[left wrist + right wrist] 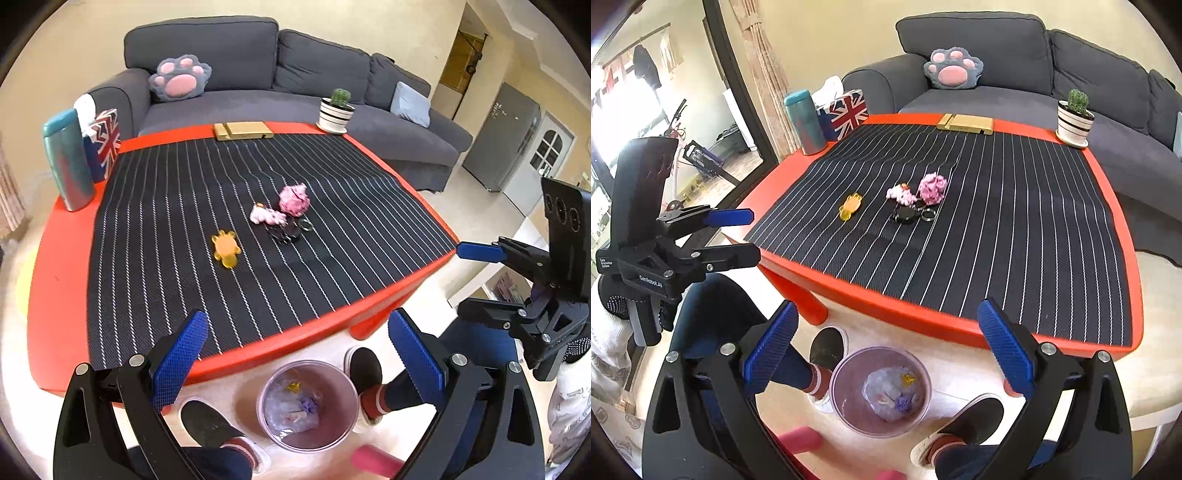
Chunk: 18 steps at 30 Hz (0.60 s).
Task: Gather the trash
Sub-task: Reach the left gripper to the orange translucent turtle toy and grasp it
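Some trash already sits in the bin (308,404), but both the left gripper (295,354) and right gripper (886,347) hang wide apart and empty, with the pink crumpled paper (293,199) left on the worktop (66,295).

Both wrist views look down across the red table (55,258) from its near edge; both show the bin (881,391) below.

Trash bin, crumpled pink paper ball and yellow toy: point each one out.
trash bin (341,413): left wrist view, on its inner right wall.
crumpled pink paper ball (294,199): left wrist view, on its middle.
yellow toy (851,206): right wrist view, on its body.
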{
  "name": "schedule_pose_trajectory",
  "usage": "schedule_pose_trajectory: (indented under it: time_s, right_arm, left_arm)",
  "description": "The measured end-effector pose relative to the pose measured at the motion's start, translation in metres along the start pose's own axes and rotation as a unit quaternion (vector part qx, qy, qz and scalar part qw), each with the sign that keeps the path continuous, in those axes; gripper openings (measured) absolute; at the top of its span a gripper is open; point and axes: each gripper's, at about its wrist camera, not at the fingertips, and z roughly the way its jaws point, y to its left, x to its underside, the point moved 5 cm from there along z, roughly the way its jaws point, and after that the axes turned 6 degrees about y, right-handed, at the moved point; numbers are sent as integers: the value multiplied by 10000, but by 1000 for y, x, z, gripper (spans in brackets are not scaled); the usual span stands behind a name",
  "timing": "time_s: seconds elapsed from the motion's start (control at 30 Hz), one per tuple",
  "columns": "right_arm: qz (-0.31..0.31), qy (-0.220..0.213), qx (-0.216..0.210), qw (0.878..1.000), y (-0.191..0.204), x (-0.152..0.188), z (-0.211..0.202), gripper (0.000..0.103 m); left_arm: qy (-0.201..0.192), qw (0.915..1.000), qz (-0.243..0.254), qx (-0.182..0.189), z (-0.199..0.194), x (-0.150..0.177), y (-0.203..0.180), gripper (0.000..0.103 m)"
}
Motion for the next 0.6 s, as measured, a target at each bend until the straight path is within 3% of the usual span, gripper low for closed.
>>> schedule_pose_trajectory:
  time_s: [0.6]
  right_arm:
    - [88,54,-107,9999,-22,-34,19,96]
  left_arm:
    - [559,9971,-240,-449,52,-64,42,94]
